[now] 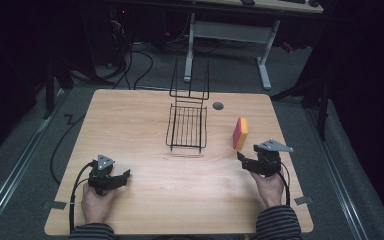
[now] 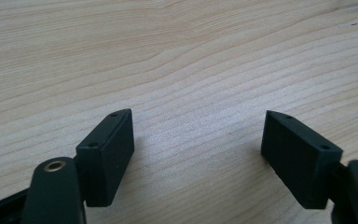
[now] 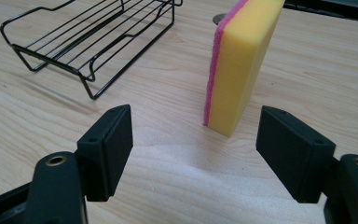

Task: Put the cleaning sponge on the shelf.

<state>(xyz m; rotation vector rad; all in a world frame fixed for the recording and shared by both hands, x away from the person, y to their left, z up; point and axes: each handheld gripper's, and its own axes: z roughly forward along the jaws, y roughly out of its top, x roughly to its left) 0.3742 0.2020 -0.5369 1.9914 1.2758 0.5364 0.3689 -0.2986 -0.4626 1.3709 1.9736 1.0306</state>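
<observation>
**High view: two parted grippers, a sponge on edge beside a wire rack**

High view shows a pale wooden table [image 1: 145, 125] with a black wire dish rack [image 1: 187, 127] near its middle. A yellow sponge with a pink scouring layer [image 1: 240, 133] stands on edge just right of the rack, apart from it. The right gripper [image 1: 240, 161] sits near the sponge, jaws spread and empty; in the right gripper view the sponge [image 3: 240, 60] stands just beyond them. The left gripper [image 1: 125, 175] rests low at the table's left, jaws likewise parted over bare wood.
</observation>
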